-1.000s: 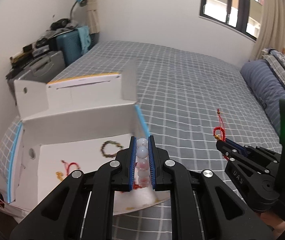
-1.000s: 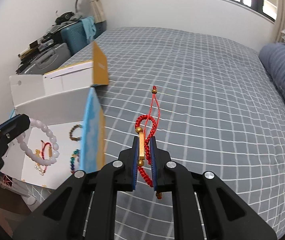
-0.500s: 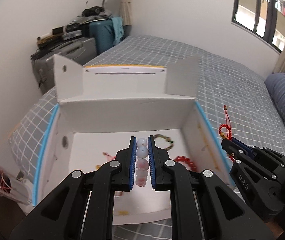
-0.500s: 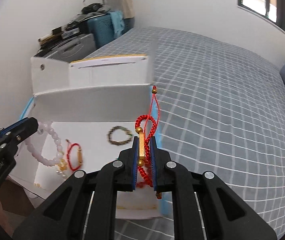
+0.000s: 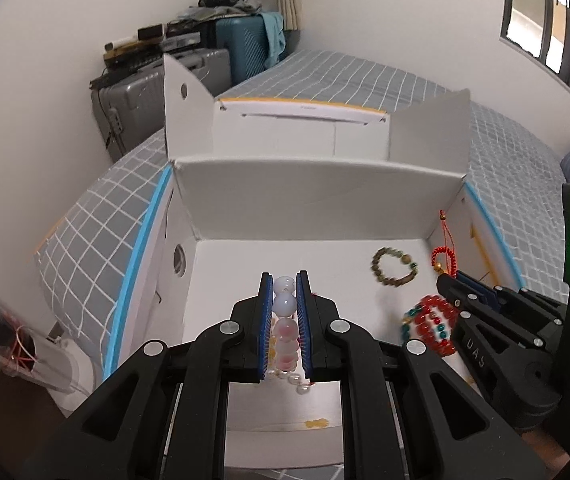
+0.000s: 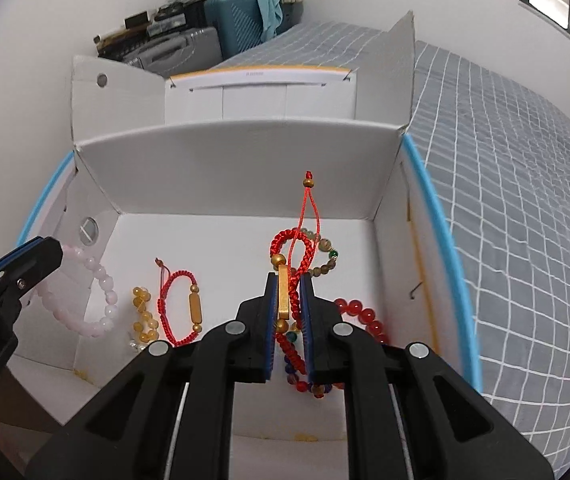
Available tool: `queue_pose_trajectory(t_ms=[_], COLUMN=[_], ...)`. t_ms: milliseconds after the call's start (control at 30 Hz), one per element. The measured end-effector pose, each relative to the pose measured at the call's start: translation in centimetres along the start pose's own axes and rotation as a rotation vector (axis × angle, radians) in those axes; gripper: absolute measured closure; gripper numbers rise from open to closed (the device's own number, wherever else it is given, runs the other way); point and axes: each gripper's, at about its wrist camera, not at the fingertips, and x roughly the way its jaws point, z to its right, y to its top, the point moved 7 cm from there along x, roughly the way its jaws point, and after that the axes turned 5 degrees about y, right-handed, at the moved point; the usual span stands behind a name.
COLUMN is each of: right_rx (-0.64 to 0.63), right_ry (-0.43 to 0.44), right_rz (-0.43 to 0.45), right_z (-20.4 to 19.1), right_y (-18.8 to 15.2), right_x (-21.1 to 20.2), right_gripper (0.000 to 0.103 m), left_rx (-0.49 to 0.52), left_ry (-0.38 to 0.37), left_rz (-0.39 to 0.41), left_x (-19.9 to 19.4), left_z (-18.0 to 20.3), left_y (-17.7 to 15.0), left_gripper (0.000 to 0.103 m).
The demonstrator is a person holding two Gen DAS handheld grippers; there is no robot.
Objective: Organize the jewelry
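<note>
Both grippers are hanging over the open white box, each carrying a piece. The left gripper is clamping a pale pink bead bracelet; the loop is dangling beside the box's left wall. The right gripper is pinching a red cord bracelet with a gold bar, its tail sticking up.

Progress, judged: mostly done. Already lying on the box floor are a second red cord bracelet, an amber bead strand, a brown bead bracelet, a red bead bracelet and small pearls. The two held pieces are not yet set down. No other loose jewelry is showing on the checked bed.

Room: bare floor is showing at the box's middle and back. The tall back wall and raised flaps are limiting forward travel; the blue-edged side walls sit close to each gripper. Straight down looks the safest way in.
</note>
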Motion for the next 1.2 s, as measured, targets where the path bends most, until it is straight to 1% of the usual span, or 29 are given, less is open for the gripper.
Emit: queue_pose_trajectory(t_ms=[133,200,300,333,367,400,433,467,500,533,567,600,633,667,700,733,767,833,900,933,1000,1100,1200], right_rx=[0.001,0.002,0.002,0.004,0.007,0.010,0.011,0.009,0.007,0.009,0.016,0.019,0.022,0.023,0.022,0.019,0.017,0.021,0.025,0.028,0.027,0.032,0.035], right_ry=[-0.004,0.001,-0.006,-0.007,-0.007,-0.004,-0.002,-0.002,-0.002,0.000,0.005,0.006,0.012,0.016,0.019,0.023,0.027,0.031,0.028,0.029,0.031,0.006,0.000], right_rz=[-0.017,-0.025,-0.029,-0.028,-0.026,-0.021,-0.012,-0.007,0.003,0.006,0.015,0.019,0.027,0.034,0.046,0.057,0.064,0.081,0.104,0.113,0.136,0.163,0.185], right_z=[0.0,0.0,0.0,0.0,0.1,0.0,0.0,-0.1,0.0,0.0,0.0,0.0,0.0,0.0,0.0,-0.1,-0.1,-0.1,0.0,0.1,0.2,0.5,0.6], right_y=[-0.2,-0.4,-0.5,-0.5,-0.5,-0.4,-0.4,-0.2,-0.2,-0.1,-0.1,0.0,0.1,0.2,0.2,0.2,0.2,0.0,-0.2,-0.4,-1.0,-2.2,-3.4], right_x=[0.8,1.2,1.4,1.3,1.3,1.1,1.0,0.9,0.6,0.5,0.2,0.0,-0.3,-0.6,-1.1,-1.7,-2.2,-3.1,-4.4,-4.9,-6.1,-7.6,-8.9], right_gripper=[0.092,0.091,0.090,0.085,0.078,0.073,0.063,0.056,0.053,0.047,0.043,0.041,0.036,0.031,0.029,0.023,0.017,0.014,0.010,0.008,0.008,0.008,0.008], left_rx=[-0.009,-0.021,-0.017,-0.020,-0.020,-0.021,-0.023,-0.028,-0.034,-0.041,-0.042,-0.042,-0.044,-0.051,-0.057,-0.063,-0.071,-0.080,-0.087,-0.087,-0.090,-0.089,-0.076], left_ry=[-0.009,-0.039,-0.030,-0.030,-0.026,-0.018,-0.016,-0.016,-0.013,0.000,0.007,0.015,0.015,0.012,0.013,0.017,0.019,0.010,0.012,0.017,0.033,0.035,0.029], left_rz=[-0.028,-0.048,-0.052,-0.056,-0.054,-0.051,-0.051,-0.052,-0.049,-0.041,-0.033,-0.028,-0.024,-0.015,-0.004,0.007,0.014,0.023,0.040,0.050,0.072,0.092,0.112], left_x=[1.4,1.9,2.0,2.0,2.0,2.0,2.0,2.0,1.9,1.8,1.6,1.4,1.2,0.8,0.4,0.1,-0.4,-1.2,-2.1,-2.5,-3.6,-4.9,-6.2], left_z=[-0.7,-0.7,-0.5,-0.5,-0.5,-0.5,-0.5,-0.5,-0.6,-0.8,-0.9,-1.0,-1.1,-1.3,-1.4,-1.7,-2.0,-2.3,-2.7,-2.9,-3.4,-3.5,-3.5], left_y=[-0.5,-0.7,-0.9,-0.9,-1.0,-0.9,-0.9,-0.9,-0.9,-0.8,-0.7,-0.7,-0.6,-0.6,-0.6,-0.6,-0.8,-0.9,-1.1,-1.2,-1.7,-2.6,-3.5], left_gripper=[0.092,0.092,0.091,0.091,0.090,0.088,0.087,0.078,0.065,0.060,0.059,0.057,0.054,0.044,0.032,0.028,0.025,0.023,0.015,0.013,0.006,0.006,0.006])
